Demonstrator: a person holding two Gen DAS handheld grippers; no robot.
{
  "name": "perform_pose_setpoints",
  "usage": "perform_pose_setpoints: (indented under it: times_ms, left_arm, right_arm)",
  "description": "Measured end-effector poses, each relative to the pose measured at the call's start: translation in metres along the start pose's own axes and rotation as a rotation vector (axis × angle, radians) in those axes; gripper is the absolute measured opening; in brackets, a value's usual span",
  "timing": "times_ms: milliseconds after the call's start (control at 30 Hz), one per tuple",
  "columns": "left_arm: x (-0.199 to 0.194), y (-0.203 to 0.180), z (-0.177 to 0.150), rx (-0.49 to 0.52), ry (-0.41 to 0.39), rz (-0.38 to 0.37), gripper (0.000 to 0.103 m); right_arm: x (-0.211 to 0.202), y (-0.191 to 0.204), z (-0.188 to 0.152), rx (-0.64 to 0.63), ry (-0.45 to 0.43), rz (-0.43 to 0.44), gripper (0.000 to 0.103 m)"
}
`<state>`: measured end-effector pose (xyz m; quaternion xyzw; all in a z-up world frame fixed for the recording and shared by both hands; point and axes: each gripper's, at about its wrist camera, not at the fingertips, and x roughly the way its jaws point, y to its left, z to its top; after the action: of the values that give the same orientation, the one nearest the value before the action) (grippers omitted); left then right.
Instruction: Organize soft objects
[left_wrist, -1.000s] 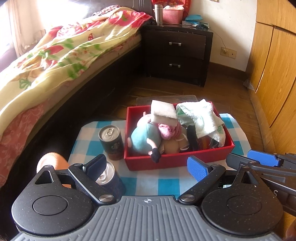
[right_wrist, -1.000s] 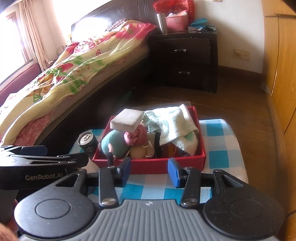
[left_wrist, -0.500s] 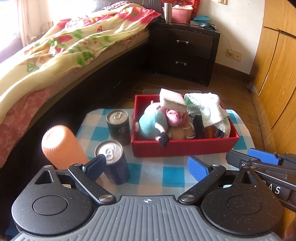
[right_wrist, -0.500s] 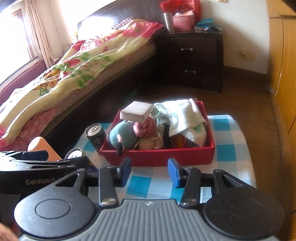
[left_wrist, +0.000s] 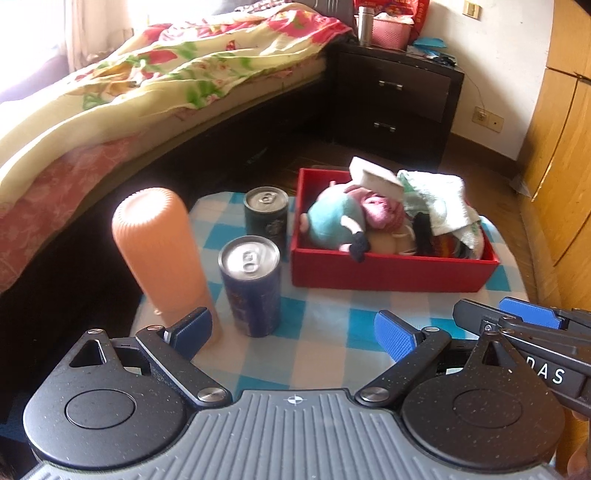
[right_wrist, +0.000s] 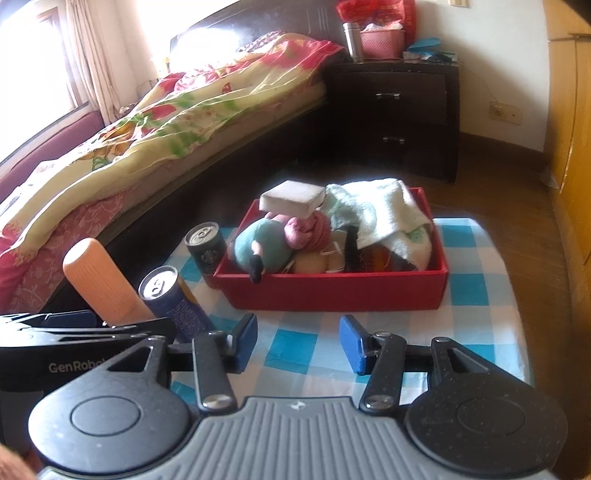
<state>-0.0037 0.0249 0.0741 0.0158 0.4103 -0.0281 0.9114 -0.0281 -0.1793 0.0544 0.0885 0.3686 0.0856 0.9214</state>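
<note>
Left wrist view, lower frame: my left gripper (left_wrist: 293, 332) is spread wide and empty. Centre right, the red box (left_wrist: 388, 271) holds the plush toy (left_wrist: 332, 221), sponge (left_wrist: 375, 177) and towel (left_wrist: 439, 203). My right gripper (right_wrist: 298, 341) is opening, nothing between its pads.

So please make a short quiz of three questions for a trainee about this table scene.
1. True or false: the white sponge lies on top of the things in the red box.
2. How many drink cans stand on the checked cloth?
3. Which stands nearest the left gripper: A the orange bottle, B the white towel, C the plush toy?

Key: 1 true. 2 two: the dark can and the blue can. 3 A.
</note>
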Motion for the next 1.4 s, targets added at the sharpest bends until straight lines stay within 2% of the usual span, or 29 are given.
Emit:
perform_pose_setpoints:
  times_ms: [733,1400]
  left_arm:
    - [0.013,0.003,-0.004,-0.018,0.003,-0.041,0.092]
    - [0.016,0.002,-0.006,-0.017,0.001,-0.039,0.092]
  right_arm:
    - [0.015,0.0,-0.004,-0.026,0.015,-0.026,0.028]
    - [0.018,-0.004,-0.006,-0.02,0.022,-0.02,0.029]
